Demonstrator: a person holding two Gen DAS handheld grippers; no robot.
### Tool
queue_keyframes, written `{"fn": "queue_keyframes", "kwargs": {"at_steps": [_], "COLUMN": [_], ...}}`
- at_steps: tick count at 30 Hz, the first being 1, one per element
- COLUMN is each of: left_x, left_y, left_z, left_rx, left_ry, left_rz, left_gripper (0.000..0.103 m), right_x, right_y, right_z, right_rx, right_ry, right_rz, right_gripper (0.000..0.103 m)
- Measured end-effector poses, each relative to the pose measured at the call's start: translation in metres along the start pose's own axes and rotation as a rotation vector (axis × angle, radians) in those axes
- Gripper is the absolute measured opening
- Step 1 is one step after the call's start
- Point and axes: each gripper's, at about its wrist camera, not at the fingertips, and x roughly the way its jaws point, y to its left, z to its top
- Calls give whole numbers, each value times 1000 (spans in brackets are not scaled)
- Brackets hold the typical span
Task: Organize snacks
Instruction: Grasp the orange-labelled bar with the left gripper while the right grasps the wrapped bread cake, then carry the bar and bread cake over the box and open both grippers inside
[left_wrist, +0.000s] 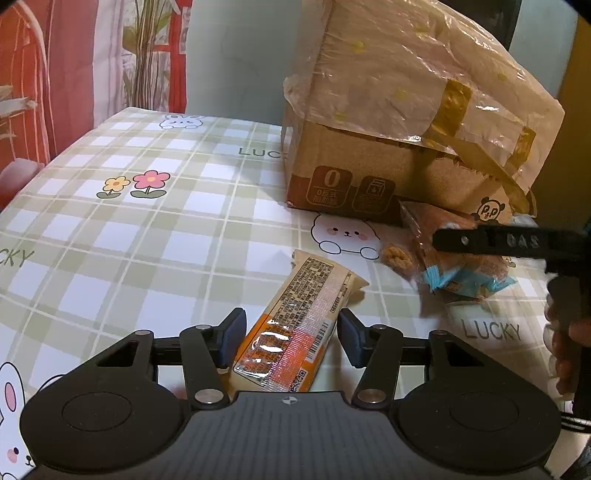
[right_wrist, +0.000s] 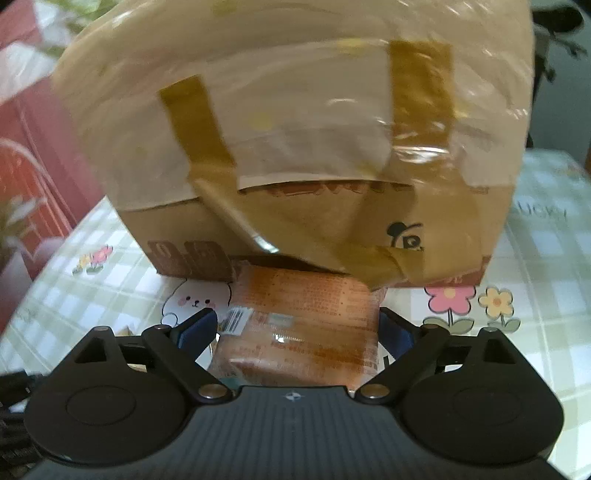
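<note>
Work surface: a table under a checked cloth printed with bunnies and flowers.
Container: a cardboard box draped in a crinkled plastic bag stands at the far side; its lower front edge shows a torn gap with loose tape.
Left gripper: its jaws straddle a long orange snack bar lying label-up on the cloth. A gap shows at each pad, so the pads are not pressing; nothing is gripped.
Right gripper: its jaws stand wide around an orange snack packet. The right pad lies close against the packet's edge, the left pad stands clear; judged as not clamped.
Packet position: its far end lies at the foot of the box, under the torn flap. Whether it enters the box cannot be told.
Other snacks: in the left wrist view, a brown-and-blue cookie packet lies below the right gripper's finger, with a round biscuit just beside it.
Step in hand (judgement): picking up a snack with each gripper.
Technique, left: centre the bar between the pads, square them to its long sides, then close gently; the wrapper is slick and the bar may crush.
Technique, right: grip across the packet's firm middle, not the crimped end, and keep clear of the hanging tape.
Risk: the loose bag film may snag a finger.
</note>
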Motion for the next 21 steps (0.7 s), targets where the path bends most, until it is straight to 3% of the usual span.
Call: {"fn": "queue_keyframes", "kwargs": {"at_steps": [2,12,14,21], "left_x": [-1,-5,-7,-13], "left_y": [-1,-2,-5,-7], "left_z": [0,-1,0,-1], "left_rx": [0,1,11,24], "left_ry": [-1,-7,-11,-18], "left_rz": [2,1,-2,-8], "left_gripper": [57,51,45,43], "right_x": [-4,-51,-58,-66], "right_y": [0,-24,-29,-34], "right_z": [-6,-49,-51,-48], "right_rx": [-42,-36,-14,2], "right_ry": [-20,-95,-114,-151], "right_rz": [-4,8,10,26], "right_gripper": [83,80,80,80]}}
